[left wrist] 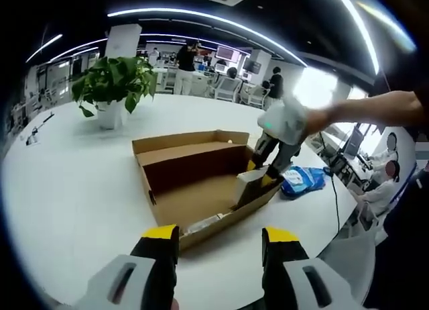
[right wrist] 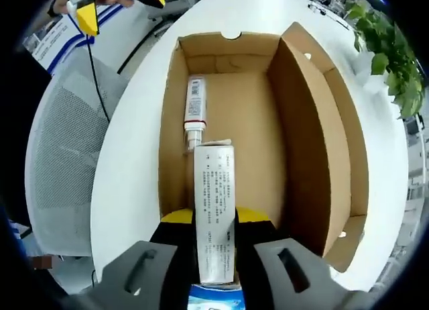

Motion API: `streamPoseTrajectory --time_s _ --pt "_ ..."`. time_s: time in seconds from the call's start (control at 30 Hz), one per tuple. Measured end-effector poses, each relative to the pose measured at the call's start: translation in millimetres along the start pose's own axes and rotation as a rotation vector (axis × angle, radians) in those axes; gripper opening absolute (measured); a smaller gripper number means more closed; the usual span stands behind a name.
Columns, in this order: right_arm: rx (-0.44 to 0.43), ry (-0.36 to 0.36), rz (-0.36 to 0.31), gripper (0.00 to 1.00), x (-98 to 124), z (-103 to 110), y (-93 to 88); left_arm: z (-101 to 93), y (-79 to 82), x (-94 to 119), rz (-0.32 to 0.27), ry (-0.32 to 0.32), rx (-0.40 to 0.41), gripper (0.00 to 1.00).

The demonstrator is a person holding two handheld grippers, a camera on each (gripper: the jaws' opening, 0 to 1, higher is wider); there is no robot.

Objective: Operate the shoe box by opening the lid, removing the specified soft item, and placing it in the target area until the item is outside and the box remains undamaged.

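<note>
The shoe box [left wrist: 194, 182] sits open on the white bench [left wrist: 74, 189], its lid folded back toward the far side, near a potted plant [left wrist: 114, 88]. In the right gripper view the right gripper [right wrist: 214, 239] is clamped on a long flat pack [right wrist: 214, 216] printed with small text, held between its jaws. The pack's long axis runs straight out along the jaws, pointing into the box over its near edge; whether this is the soft item itself I cannot say for sure. Beyond its far end a slim tube-like item [right wrist: 194, 112] lies along the box's left wall, in line with the pack.

In the left gripper view the right gripper [left wrist: 271, 166] works at the box's right end, while the left gripper [left wrist: 221, 239] hovers spread apart and empty, short of the box's near wall. A blue packet [left wrist: 303, 181] lies on the bench just right of the box. The right hand is clearly the nearer one; lifting clear probably means drawing the pack back along its own length.
</note>
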State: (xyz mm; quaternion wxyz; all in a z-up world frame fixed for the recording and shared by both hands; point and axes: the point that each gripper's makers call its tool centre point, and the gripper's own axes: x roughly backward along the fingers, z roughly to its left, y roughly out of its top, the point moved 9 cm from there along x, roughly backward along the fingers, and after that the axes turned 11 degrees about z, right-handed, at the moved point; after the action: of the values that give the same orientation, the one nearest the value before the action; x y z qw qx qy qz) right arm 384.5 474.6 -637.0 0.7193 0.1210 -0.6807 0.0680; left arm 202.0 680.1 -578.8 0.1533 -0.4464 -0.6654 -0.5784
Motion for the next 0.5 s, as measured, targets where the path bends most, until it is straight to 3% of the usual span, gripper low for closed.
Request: streamPoseTrajectory --time_s 0.5 --pt "0.006 -0.087 -0.013 0.18 56.4 -3.5 -5.0 -11.4 21.9 -4.5 -0.026 -0.032 -0.051 0.5"
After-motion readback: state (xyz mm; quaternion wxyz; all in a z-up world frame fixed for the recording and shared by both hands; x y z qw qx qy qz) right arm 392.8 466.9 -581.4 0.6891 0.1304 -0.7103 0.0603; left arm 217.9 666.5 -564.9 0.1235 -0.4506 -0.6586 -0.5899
